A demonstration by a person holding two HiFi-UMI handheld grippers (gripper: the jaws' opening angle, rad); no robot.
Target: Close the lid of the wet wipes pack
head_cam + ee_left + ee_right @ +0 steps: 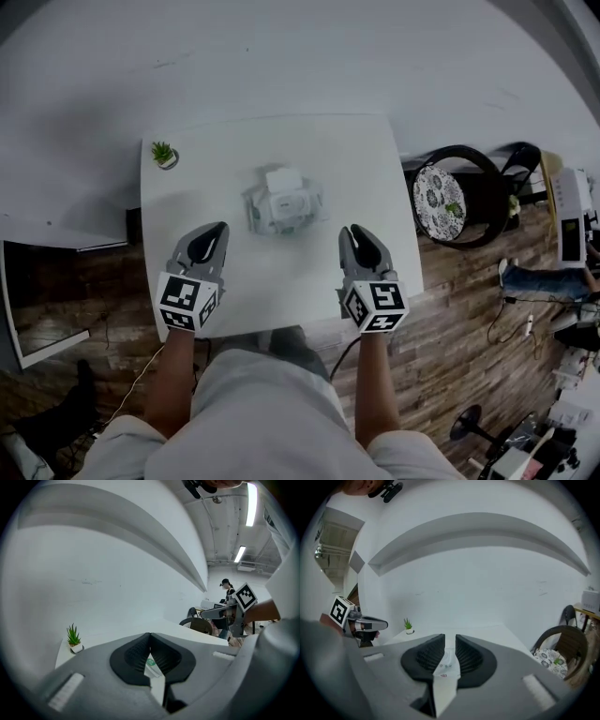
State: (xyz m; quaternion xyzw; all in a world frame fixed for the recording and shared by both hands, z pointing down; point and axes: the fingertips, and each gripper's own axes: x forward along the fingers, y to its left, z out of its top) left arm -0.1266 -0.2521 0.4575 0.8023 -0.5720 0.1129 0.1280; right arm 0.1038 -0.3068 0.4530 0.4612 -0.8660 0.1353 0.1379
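The wet wipes pack [282,204] lies in the middle of the white table [356,150], its white lid flap standing up at the far side. My left gripper [208,246] hovers to the pack's near left with its jaw tips touching and nothing between them. My right gripper [358,246] is at the near right, with a narrow gap between its jaws and nothing in it. In the left gripper view the shut gripper [150,635] frames a sliver of the pack [152,665]. The right gripper view shows that gripper [450,637] with the pack [446,665] beyond the gap.
A small potted plant [165,155] stands at the table's far left corner. A dark chair with a patterned cushion [455,195] sits right of the table. A white wall runs behind the table. The person's knees are under the near edge.
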